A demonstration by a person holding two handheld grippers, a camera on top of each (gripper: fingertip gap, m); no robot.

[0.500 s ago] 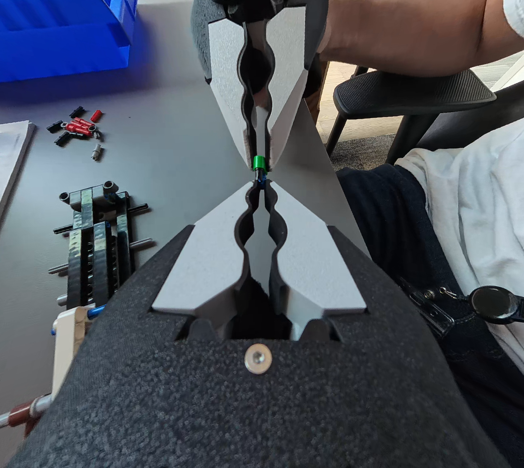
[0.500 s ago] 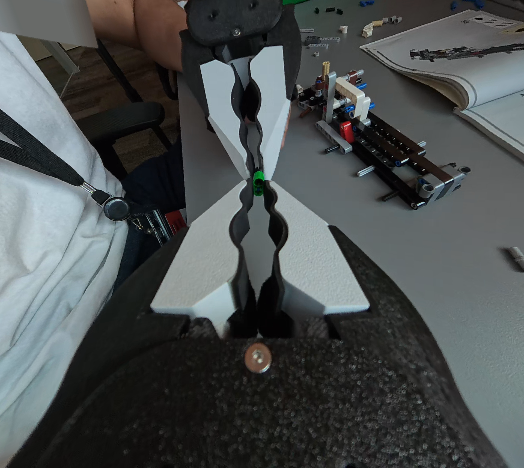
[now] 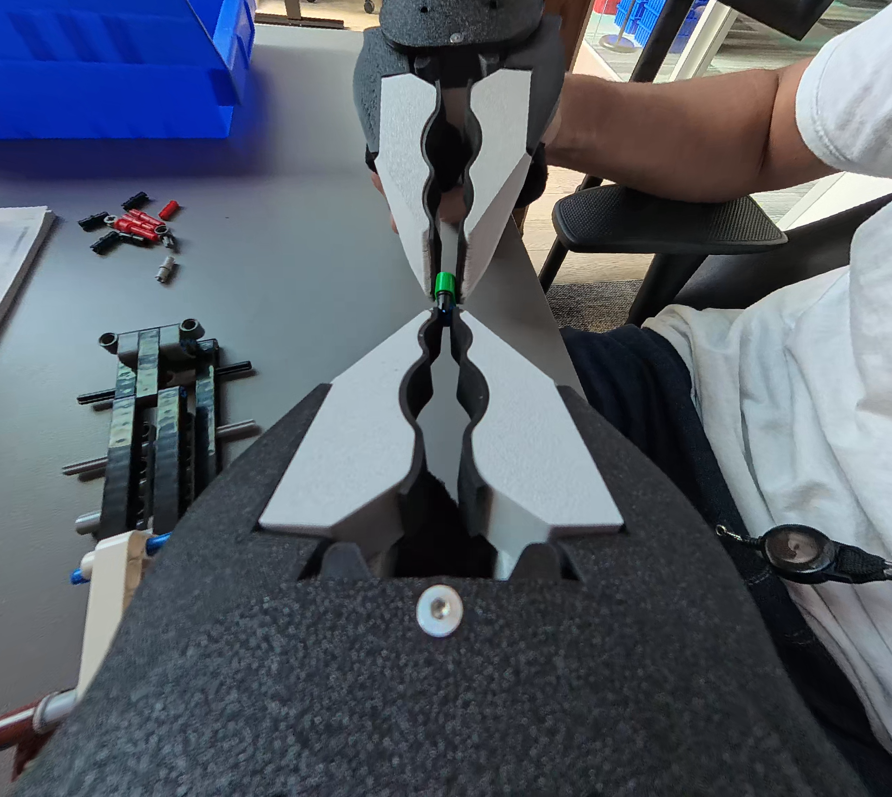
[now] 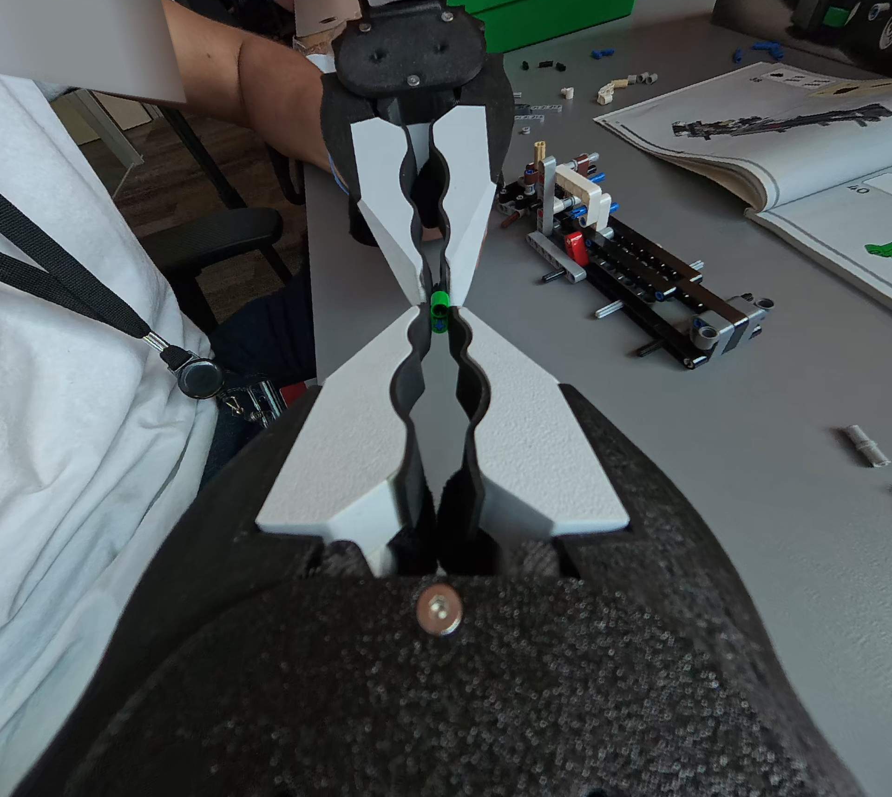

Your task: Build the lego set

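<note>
The green bush [image 3: 444,284] sits pinched in my right tool [image 3: 445,291], mating with the blue pin [image 3: 444,315] clamped in my left tool [image 4: 438,291], above the counter [image 4: 627,460]. The half-built chassis [image 4: 627,271] awaits; much remains.

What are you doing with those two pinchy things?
A person is building a lego set, holding one tool in each hand. The two tools meet tip to tip above the grey table. The right tool pinches a small green piece, and the left tool pinches a tiny blue pin that goes into its end. The half-built black model lies on the table beside an open instruction booklet, waiting.
</note>
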